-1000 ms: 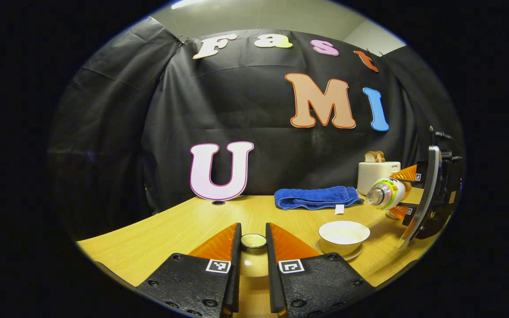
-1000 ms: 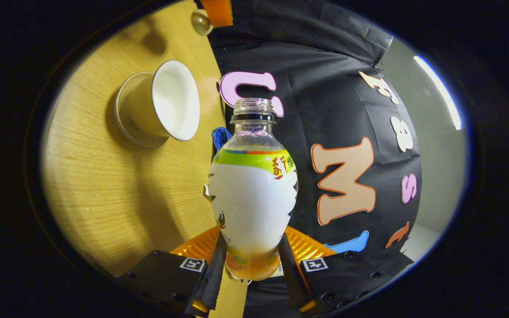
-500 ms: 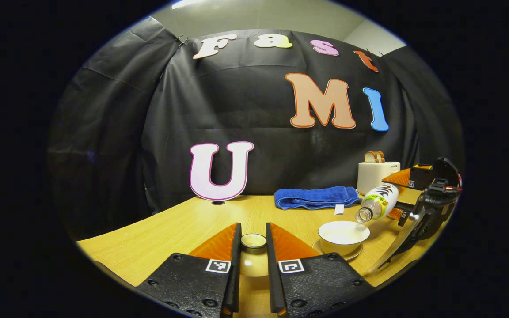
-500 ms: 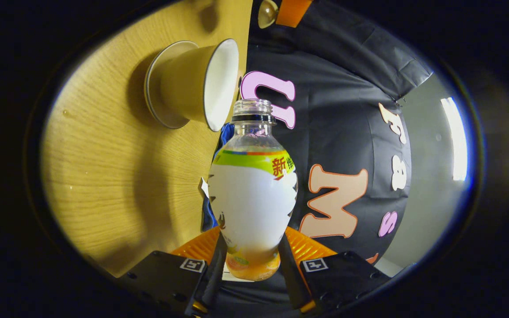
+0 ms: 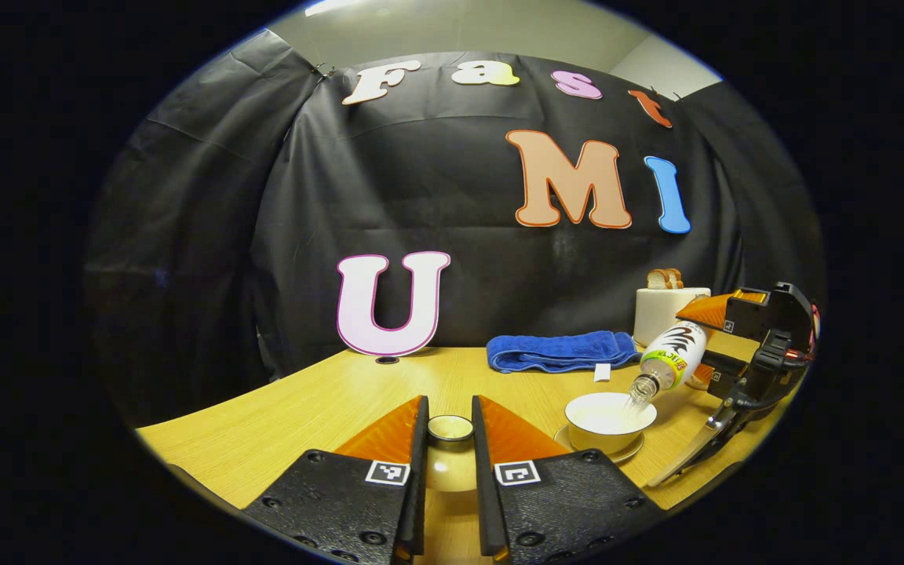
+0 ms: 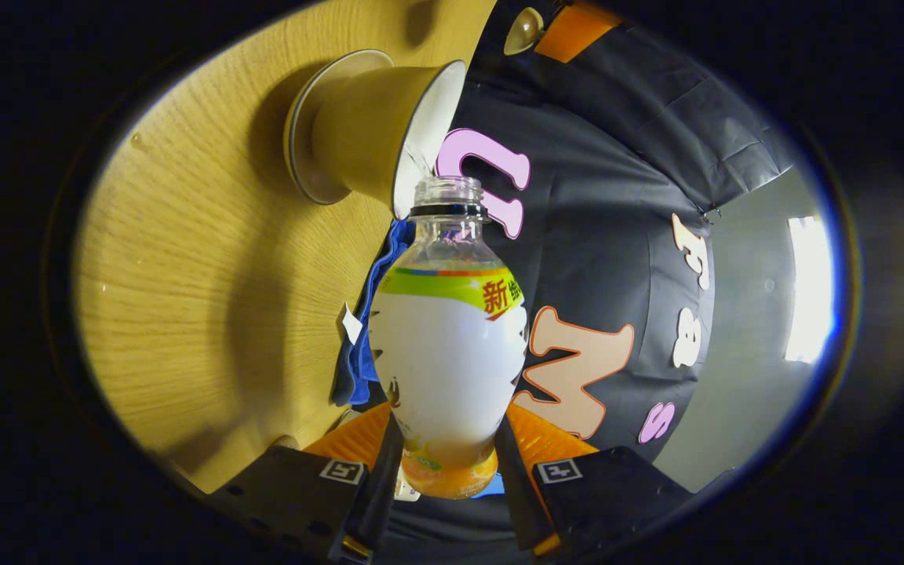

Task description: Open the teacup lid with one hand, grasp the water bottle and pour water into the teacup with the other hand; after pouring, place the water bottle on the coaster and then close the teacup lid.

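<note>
Water bottle (image 6: 449, 345) sits clamped near its base between both fingers of the right hand-held gripper (image 6: 448, 463), tipped so its open neck hangs just over the rim of the teacup (image 5: 610, 420). In the left gripper view the same bottle (image 5: 670, 359) slants down from the right, mouth above the cup's white inside, and the right hand-held gripper (image 5: 742, 345) is at the far right edge. The teacup stands uncovered on its saucer (image 5: 632, 453) on the wooden tabletop (image 5: 303, 408). The left hand-held gripper (image 5: 450, 439) is narrowed onto the teacup lid (image 5: 450, 451), both fingers pressing its sides, holding it off to the cup's left. Behind the cup lie a folded blue towel (image 5: 562, 351) and a toaster (image 5: 660, 310) with bread slices in it, near the black cloth wall
</note>
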The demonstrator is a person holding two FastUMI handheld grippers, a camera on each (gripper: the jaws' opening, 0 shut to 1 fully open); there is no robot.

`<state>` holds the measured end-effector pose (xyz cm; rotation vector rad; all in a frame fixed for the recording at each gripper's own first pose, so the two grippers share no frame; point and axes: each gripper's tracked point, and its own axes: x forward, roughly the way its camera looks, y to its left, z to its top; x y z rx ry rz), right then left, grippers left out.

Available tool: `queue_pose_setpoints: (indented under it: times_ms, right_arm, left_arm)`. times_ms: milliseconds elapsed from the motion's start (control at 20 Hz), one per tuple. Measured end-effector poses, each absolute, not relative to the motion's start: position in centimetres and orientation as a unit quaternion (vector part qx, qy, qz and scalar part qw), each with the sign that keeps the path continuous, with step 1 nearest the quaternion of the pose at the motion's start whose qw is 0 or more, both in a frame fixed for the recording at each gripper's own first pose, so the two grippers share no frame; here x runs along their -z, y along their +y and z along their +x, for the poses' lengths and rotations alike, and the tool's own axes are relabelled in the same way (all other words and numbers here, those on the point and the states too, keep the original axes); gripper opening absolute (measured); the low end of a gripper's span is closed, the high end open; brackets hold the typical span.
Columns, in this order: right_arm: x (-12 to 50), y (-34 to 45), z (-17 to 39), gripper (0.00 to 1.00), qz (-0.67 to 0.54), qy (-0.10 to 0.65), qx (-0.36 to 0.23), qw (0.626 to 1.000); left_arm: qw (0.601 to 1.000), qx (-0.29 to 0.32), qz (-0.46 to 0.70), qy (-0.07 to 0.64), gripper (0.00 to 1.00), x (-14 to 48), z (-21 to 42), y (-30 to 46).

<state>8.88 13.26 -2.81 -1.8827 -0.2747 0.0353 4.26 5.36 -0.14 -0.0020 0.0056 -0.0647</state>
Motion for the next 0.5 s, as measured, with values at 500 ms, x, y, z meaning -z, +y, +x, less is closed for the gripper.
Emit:
queue_pose_setpoints:
  times_ms: [500]
  right_arm:
    - [1.9,14.0,8.4,0.64,-0.826,-0.165,0.009,0.540]
  left_arm:
    - [0.999,0.033,-0.001,0.003,0.24,0.1,4.3,5.4]
